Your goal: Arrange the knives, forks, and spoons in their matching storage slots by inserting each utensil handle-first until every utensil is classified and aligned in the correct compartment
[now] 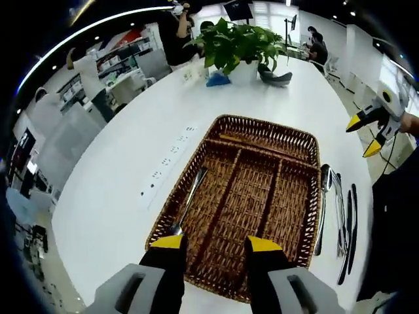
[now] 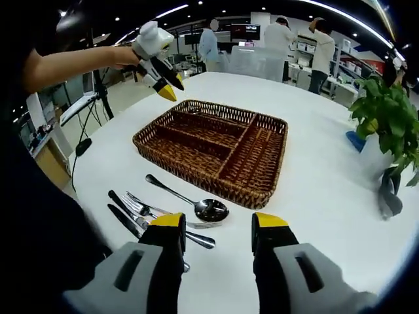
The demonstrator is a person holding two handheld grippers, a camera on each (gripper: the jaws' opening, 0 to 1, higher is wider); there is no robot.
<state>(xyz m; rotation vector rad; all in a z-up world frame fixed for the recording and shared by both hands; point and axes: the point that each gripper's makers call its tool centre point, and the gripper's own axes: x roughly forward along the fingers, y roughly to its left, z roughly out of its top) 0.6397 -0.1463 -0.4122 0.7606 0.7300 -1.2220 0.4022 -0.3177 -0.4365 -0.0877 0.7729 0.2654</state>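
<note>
We work on a white counter [image 1: 118, 176] with a wicker cutlery tray [image 2: 216, 147] at its middle, divided into long slots and one cross slot. In the left gripper view one fork [image 1: 190, 203] already lies in the tray's nine o'clock slot, tines toward us. The remaining cutlery sits on the counter just beside the tray's three o'clock edge in that view; in the right gripper view it lies at about seven o'clock from the tray: a spoon [image 2: 190, 199], a fork [image 2: 154, 212] and dark-handled knives [image 2: 131, 219], crowded and partly overlapping.

Our right tool [image 2: 216, 229] hovers over this pile, released, jaws spread and grasping nothing. Our left tool [image 1: 216, 245] hangs above the tray's near edge, likewise released and empty.

The step in hand, we judge, is picking the next utensil. To do it well, we should take the spoon first, since it lies on top and nearest the tray. We would pinch it across the narrow handle, lift cleanly so the fork beneath is not dragged, and lead handle-first into an unoccupied slot, keeping it parallel to the dividers.
</note>
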